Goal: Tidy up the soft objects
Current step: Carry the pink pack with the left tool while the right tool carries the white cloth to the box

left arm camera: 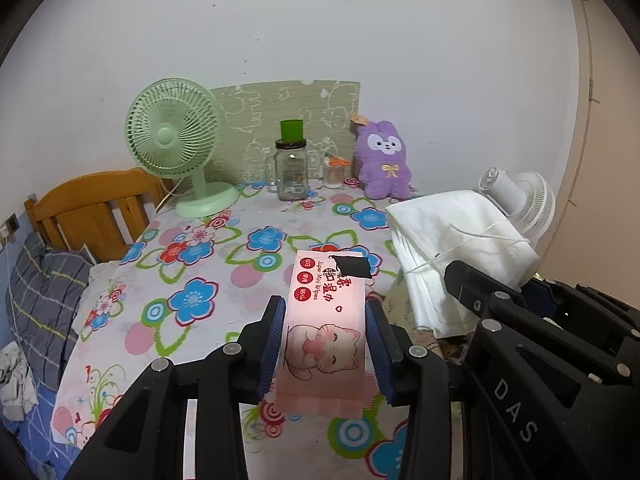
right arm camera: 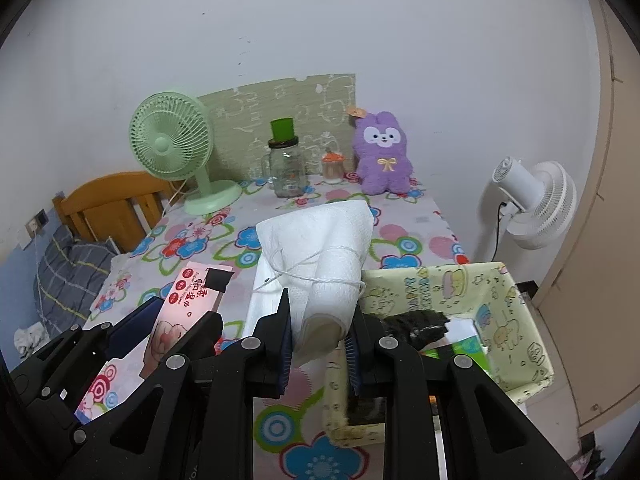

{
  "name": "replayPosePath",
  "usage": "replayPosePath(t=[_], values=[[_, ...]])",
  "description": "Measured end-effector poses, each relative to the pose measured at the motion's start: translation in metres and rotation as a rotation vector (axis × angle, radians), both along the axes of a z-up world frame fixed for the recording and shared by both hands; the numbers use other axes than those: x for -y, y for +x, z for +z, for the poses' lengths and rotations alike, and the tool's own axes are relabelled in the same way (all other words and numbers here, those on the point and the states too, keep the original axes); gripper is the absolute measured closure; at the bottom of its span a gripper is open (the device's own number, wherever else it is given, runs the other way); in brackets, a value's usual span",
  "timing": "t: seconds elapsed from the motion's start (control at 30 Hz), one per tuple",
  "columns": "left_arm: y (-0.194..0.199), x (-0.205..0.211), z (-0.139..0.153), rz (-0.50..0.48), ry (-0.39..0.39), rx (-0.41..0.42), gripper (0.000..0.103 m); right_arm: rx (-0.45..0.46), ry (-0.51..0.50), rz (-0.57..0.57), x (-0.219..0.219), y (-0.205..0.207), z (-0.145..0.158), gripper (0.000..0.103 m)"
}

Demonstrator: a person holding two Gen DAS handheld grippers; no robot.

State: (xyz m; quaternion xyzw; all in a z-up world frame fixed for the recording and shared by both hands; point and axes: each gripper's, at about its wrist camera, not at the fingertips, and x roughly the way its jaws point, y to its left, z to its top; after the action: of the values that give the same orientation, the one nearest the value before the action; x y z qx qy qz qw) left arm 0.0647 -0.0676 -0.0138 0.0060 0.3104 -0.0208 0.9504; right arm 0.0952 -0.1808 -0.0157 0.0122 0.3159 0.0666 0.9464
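Note:
My left gripper (left arm camera: 325, 320) is shut on a pink pack of wet wipes (left arm camera: 326, 320) with a cat drawing, held above the flowered tablecloth (left arm camera: 192, 264). The same wet wipes pack (right arm camera: 188, 300) shows at the left of the right wrist view. My right gripper (right arm camera: 320, 332) is shut on a white roll of paper towel (right arm camera: 324, 264) tied with string. That towel bundle (left arm camera: 448, 240) hangs at the right of the left wrist view. A purple plush bunny (right arm camera: 382, 152) sits upright at the table's far edge against the wall.
A yellow-patterned box (right arm camera: 516, 316) stands at the table's right front, with green and dark items inside. A green desk fan (right arm camera: 176, 152), a glass jar with a green lid (right arm camera: 285, 164) and a small jar (right arm camera: 333, 166) stand at the back. A white floor fan (right arm camera: 536, 200) is right of the table, a wooden chair (right arm camera: 116, 204) left.

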Motion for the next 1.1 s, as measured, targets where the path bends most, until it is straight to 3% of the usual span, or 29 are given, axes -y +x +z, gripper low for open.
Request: replayPosePath(t=[1.1], values=[[0.033,0.093,-0.020,-0.168,-0.003,-0.048,0.062,-0.029,0.011,-0.163,0.097,0.013,-0.019,0.078]])
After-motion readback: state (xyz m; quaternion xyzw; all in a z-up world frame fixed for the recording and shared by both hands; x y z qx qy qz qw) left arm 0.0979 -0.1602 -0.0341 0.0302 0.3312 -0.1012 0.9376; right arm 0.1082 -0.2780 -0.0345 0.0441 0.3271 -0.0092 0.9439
